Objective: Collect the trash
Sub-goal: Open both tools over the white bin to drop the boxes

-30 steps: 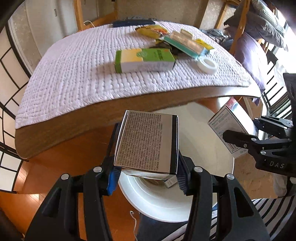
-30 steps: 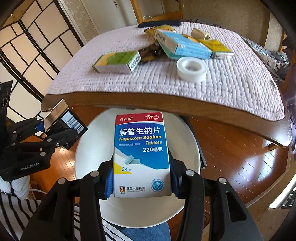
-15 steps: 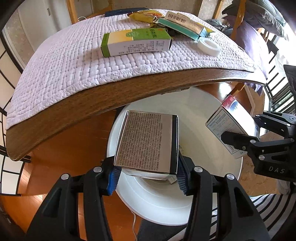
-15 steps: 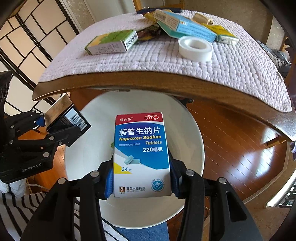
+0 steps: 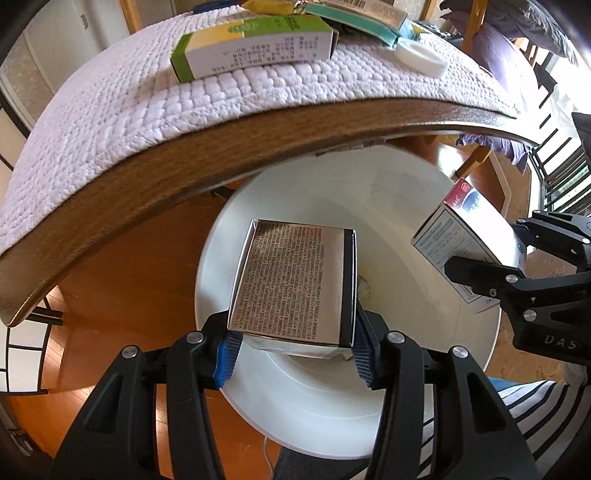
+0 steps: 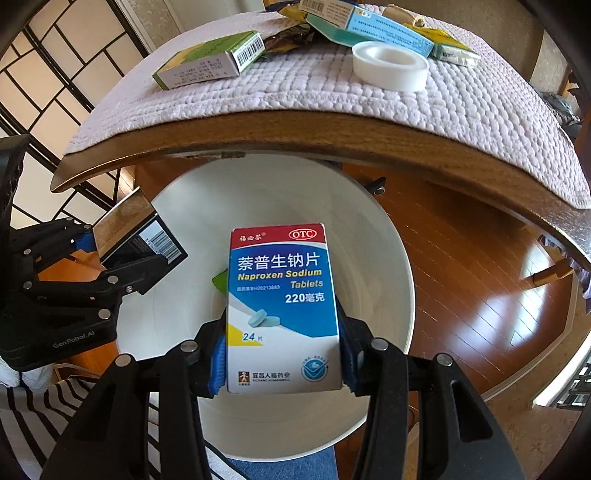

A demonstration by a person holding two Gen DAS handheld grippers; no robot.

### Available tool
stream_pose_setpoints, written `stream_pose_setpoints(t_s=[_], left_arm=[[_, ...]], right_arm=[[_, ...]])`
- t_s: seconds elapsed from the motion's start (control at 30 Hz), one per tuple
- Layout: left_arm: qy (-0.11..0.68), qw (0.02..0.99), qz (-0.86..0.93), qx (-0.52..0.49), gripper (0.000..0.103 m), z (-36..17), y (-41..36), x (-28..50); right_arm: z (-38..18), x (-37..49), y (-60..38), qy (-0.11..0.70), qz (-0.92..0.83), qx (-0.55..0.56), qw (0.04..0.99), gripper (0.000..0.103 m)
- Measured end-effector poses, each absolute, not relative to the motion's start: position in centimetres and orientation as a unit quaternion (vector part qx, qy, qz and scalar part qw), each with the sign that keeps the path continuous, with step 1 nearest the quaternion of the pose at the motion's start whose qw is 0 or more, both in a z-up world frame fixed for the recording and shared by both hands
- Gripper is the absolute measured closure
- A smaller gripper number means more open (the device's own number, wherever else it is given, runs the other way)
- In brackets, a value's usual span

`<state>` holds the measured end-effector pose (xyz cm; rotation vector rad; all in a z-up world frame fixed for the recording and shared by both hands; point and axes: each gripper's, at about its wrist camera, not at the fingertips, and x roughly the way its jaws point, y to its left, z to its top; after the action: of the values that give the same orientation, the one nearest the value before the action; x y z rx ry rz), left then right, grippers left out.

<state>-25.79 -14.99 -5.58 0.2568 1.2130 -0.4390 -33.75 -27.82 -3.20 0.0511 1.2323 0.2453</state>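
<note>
My left gripper is shut on a silver box with black print, held over the open white bin. My right gripper is shut on a blue and white Naproxen tablet box, also over the white bin. Each gripper shows in the other's view: the right one with its box at the right, the left one with the silver box at the left. Some trash lies at the bin's bottom.
The wooden table edge with a quilted white cloth overhangs the bin's far side. On it lie a green box, a white tape roll, a teal box and wrappers. Wood floor lies around the bin.
Both grippers have dropped lower and moved in over the bin with their boxes still held. The table top now sits higher and nearer in both views.
</note>
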Motion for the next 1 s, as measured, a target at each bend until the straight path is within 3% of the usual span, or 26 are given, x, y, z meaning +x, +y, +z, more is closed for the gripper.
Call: stream_pose_setpoints(t_s=[0.53, 1.0], left_arm=[[0.580, 0.779, -0.202, 0.126, 0.051, -9.3, -17.8, -25.4], [0.589, 0.772, -0.205, 0.126, 0.049, -9.3, -16.6, -24.8]], right_arm=[[-5.1, -33.5, -27.2, 0.589, 0.111, 0.016, 0.801, 0.057], [-6.5, -33.1, -27.2, 0.601, 0.108, 0.020, 0.792, 0.056]])
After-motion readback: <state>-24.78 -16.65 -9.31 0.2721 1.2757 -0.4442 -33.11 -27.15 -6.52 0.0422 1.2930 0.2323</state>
